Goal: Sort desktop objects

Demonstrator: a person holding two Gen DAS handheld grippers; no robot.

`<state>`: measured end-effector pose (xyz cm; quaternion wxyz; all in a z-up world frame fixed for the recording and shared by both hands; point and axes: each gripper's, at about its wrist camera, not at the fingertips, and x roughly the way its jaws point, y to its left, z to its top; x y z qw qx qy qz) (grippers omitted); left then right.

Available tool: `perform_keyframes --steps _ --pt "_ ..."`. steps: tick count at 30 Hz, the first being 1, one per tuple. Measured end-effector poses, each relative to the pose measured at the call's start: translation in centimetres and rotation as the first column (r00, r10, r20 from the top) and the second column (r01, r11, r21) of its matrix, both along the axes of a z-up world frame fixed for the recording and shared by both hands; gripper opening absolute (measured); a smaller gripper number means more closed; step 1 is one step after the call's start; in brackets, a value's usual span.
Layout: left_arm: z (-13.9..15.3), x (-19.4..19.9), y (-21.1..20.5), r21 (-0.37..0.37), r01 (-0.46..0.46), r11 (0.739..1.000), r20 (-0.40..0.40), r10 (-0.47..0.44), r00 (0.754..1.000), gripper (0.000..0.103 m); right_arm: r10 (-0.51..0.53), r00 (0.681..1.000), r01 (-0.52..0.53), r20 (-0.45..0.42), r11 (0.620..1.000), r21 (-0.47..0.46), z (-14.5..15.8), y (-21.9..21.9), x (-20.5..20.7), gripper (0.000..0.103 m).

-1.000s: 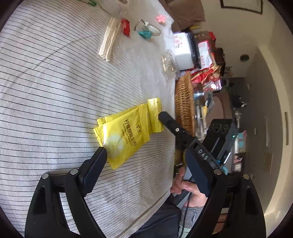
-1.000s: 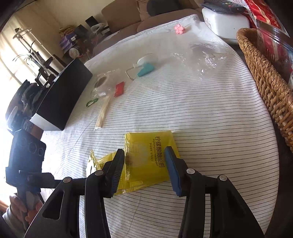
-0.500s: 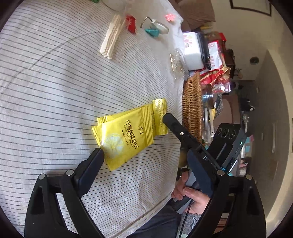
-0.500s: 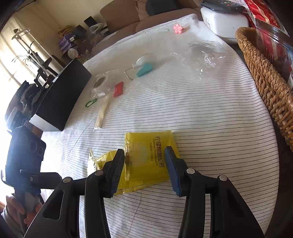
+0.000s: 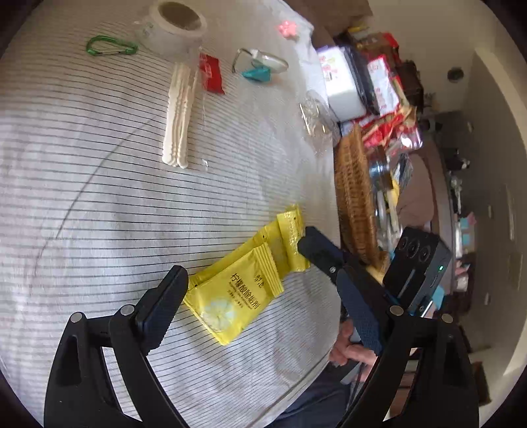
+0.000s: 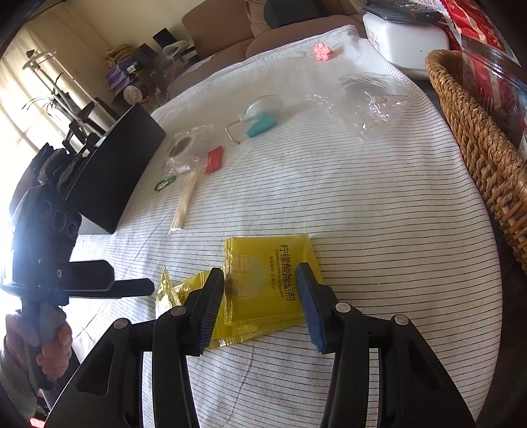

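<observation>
Left wrist view: the left gripper (image 5: pixel 260 303) stands with its jaws spread wide, pads clear of the yellow sachets (image 5: pixel 245 281), which lie overlapped on the striped tablecloth (image 5: pixel 82 204) at lower centre of the frame. The right gripper (image 5: pixel 308 247) enters from the right, its tip at the sachets' upper end, just beside the wicker basket (image 5: pixel 354 197).

Right wrist view: the right gripper (image 6: pixel 260 299) hangs over the sachets (image 6: pixel 266 280) at lower centre, jaws partly parted; whether its pads touch the foil cannot be told.

In the left wrist view's upper part lie a bundle of white sticks (image 5: pixel 179 115), a red packet (image 5: pixel 210 75), a green carabiner (image 5: pixel 110 45) and a tape roll (image 5: pixel 178 23).
</observation>
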<state>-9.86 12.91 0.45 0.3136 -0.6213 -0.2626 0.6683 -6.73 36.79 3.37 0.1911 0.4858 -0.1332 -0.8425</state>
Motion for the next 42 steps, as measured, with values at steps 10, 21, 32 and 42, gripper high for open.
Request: perform_keyframes --steps 10,21,32,42 --pt "2.3 3.0 6.2 -0.353 0.509 0.785 -0.213 -0.597 0.773 0.083 -0.007 1.0 0.007 0.006 1.0 -0.023 0.1 0.2 0.0 0.047" --pt "1.5 7.1 10.1 -0.706 0.433 0.561 -0.225 -0.757 0.613 0.063 -0.007 1.0 0.007 0.007 1.0 -0.028 0.1 0.2 0.0 0.047" --pt "4.0 4.9 11.5 -0.674 0.543 0.501 -0.056 -0.767 0.639 0.052 0.004 1.0 -0.004 0.015 1.0 -0.005 0.1 -0.2 0.2 0.047" --pt "7.3 0.9 16.3 -0.73 0.597 0.332 0.106 -0.808 0.58 0.052 -0.007 0.995 0.028 0.104 0.98 -0.195 -0.5 1.9 -0.2 0.047"
